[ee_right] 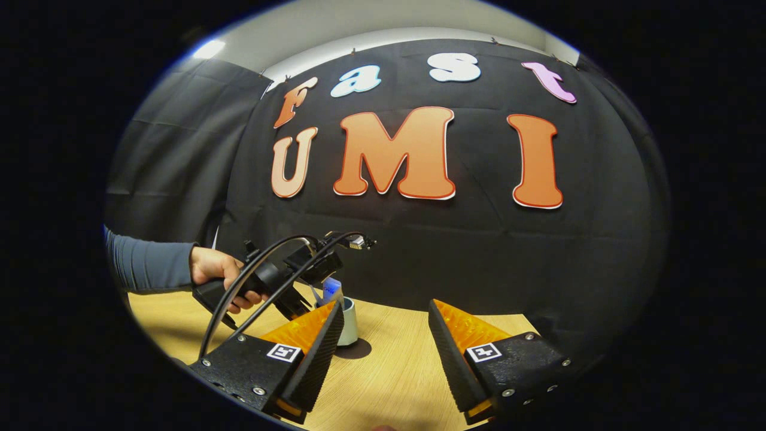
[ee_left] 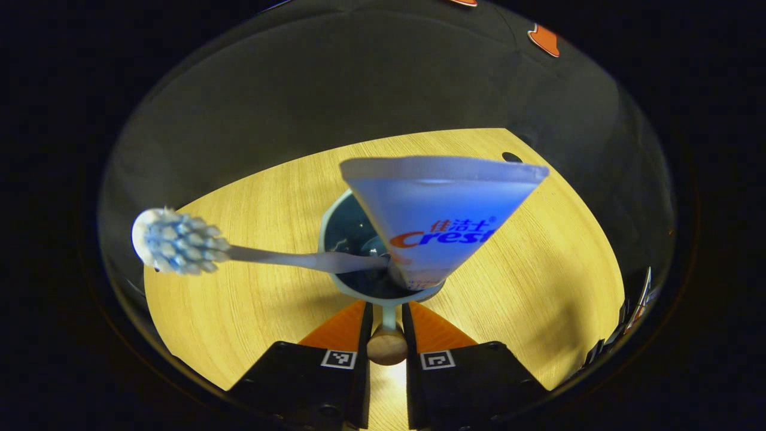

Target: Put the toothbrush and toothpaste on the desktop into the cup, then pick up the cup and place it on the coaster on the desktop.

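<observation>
In the left gripper view a pale blue cup point(ee_left: 341, 239) stands close in front. A white toothbrush point(ee_left: 179, 242) leans out of it to the left, bristle head up. A blue-and-white toothpaste tube point(ee_left: 437, 209) stands in it, flat end up. My left gripper point(ee_left: 386, 305) is shut on the cup's handle point(ee_left: 387, 344), a thin stem ending in a wooden knob. In the right gripper view the same cup point(ee_right: 348, 323) sits far left on the wooden desktop point(ee_right: 395, 371), held by the left gripper point(ee_right: 281, 281) in a person's hand point(ee_right: 215, 269). My right gripper point(ee_right: 386, 305) is open and holds nothing.
The desktop point(ee_left: 251, 311) spreads around the cup, with a small dark hole point(ee_left: 511, 157) near its far right edge. Black cloth walls close off the back. A black cable point(ee_right: 251, 287) loops from the left gripper. A grey sleeve point(ee_right: 146, 263) reaches in from the left.
</observation>
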Available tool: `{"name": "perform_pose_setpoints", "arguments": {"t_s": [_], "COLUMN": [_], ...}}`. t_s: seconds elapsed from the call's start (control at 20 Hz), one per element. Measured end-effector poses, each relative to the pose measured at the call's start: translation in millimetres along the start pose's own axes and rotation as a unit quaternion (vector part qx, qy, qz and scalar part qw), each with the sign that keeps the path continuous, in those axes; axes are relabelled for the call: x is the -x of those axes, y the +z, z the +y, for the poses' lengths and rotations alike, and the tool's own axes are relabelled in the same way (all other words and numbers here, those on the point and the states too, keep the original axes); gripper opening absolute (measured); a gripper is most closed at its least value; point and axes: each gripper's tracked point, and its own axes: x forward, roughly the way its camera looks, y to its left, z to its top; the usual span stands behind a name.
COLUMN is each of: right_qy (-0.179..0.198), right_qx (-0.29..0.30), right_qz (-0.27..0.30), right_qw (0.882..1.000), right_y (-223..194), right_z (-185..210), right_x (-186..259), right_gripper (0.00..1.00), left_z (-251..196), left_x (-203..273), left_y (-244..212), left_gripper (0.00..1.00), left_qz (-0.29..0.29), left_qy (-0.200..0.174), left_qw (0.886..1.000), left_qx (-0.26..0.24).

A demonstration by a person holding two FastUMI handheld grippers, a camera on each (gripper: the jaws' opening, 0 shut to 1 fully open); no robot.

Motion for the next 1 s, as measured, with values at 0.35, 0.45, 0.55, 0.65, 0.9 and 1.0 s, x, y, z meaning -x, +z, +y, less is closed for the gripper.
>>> {"name": "perform_pose_setpoints", "arguments": {"t_s": [0.35, 0.45, 0.55, 0.65, 0.9, 1.0], "right_qy": [-0.012, -0.013, -0.015, -0.016, -0.016, -0.019], "right_qx": [-0.036, -0.041, -0.040, -0.039, -0.045, -0.041], "right_qz": [0.015, 0.020, 0.024, 0.021, 0.022, 0.020], "right_qw": [0.999, 0.999, 0.999, 0.999, 0.999, 0.999], "right_y": [-15, -20, -24, -21, -19, -16], "right_z": [-16, -18, -18, -17, -8, -5], "right_x": [4, 3, 3, 3, 3, 7], "right_gripper": [0.86, 0.86, 0.86, 0.86, 0.86, 0.86], "left_z": [-1, -7, -9, -9, 7, 10], "left_x": [-20, -14, -6, 5, 20, 31], "left_y": [-12, -9, -5, 6, -9, -13], "left_gripper": [0.24, 0.24, 0.28, 0.32, 0.67, 0.69], "left_qz": [0.019, 0.014, -0.005, -0.035, -0.061, -0.075], "left_qy": [-0.004, -0.003, -0.010, -0.010, -0.002, 0.002], "left_qw": [1.000, 1.000, 1.000, 0.999, 0.998, 0.997], "left_qx": [-0.001, -0.004, -0.007, -0.014, -0.015, -0.009]}}
